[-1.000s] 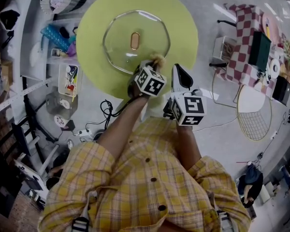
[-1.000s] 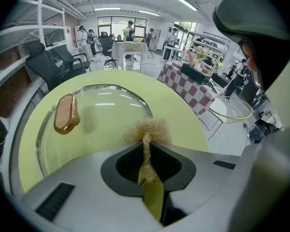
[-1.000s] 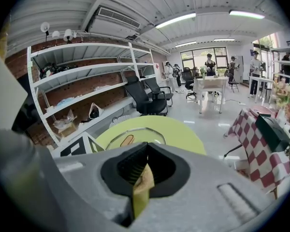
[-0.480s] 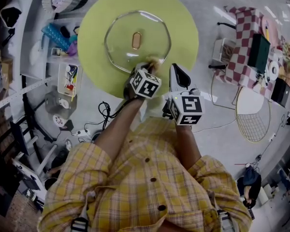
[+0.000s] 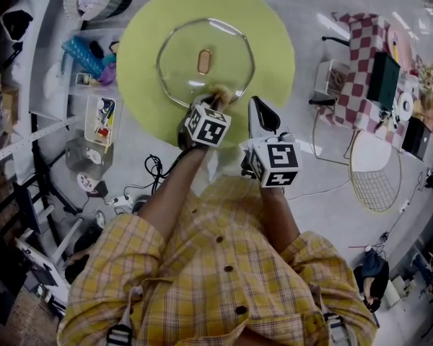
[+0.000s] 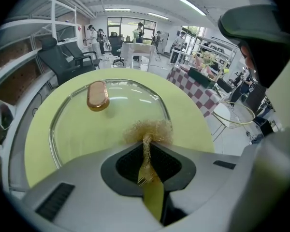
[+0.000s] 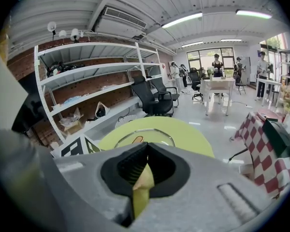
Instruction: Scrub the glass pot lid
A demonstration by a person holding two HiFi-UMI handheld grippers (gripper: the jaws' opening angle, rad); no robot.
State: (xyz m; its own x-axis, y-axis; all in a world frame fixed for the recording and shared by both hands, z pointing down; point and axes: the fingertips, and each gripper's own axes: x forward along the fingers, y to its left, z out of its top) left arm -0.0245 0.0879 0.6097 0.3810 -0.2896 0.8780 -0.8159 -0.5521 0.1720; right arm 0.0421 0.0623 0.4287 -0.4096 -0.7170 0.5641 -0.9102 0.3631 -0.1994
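The glass pot lid [image 5: 180, 63] lies flat on a round yellow-green table [image 5: 274, 49], its amber knob [image 5: 203, 60] in the middle. My left gripper [image 5: 216, 99] is shut on a golden wire scrubber [image 5: 219, 92] that rests on the lid's near rim. In the left gripper view the scrubber [image 6: 150, 132] bunches out past the gripper [image 6: 147, 143] onto the lid [image 6: 82, 129], short of the knob [image 6: 97, 95]. My right gripper [image 5: 258, 114] hovers shut with nothing in it by the table's near edge, right of the left one. Its own view shows the gripper [image 7: 146, 152] and the lid [image 7: 147, 137] beyond.
A shelf with bins and clutter [image 5: 94, 85] runs along the left of the table. A red-checked table [image 5: 372, 63] and a wire chair [image 5: 379, 171] stand to the right. Cables [image 5: 155, 171] lie on the floor near the person's feet.
My left gripper has slid the scrubber a little to the left along the lid's near rim. The right gripper drifted slightly left with it.
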